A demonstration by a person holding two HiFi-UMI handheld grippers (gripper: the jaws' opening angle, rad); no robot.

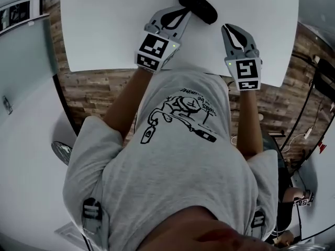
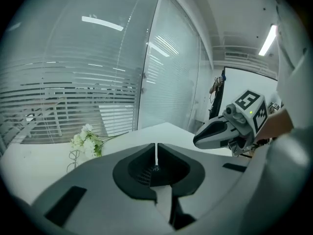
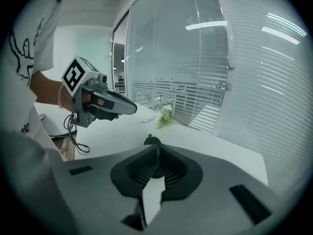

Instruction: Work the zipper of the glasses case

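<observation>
Glasses case (image 1: 199, 5) – black, lying at the far edge of the white table (image 1: 104, 25).
Left gripper (image 1: 180, 13) – jaws pressed together on nothing, tips just beside the case.
Right gripper (image 1: 233, 30) – jaws likewise closed and empty, off to the case's right.
White flower sprig (image 2: 85, 141) – lying on another white surface beyond the table.

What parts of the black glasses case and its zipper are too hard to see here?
Zipped or open: in the head view the glasses case is too small and dark to tell.
Case edge: the left gripper overlaps it in the head view.
Right gripper view: the right gripper hides all but a dark tip of the case behind its own jaws.
</observation>
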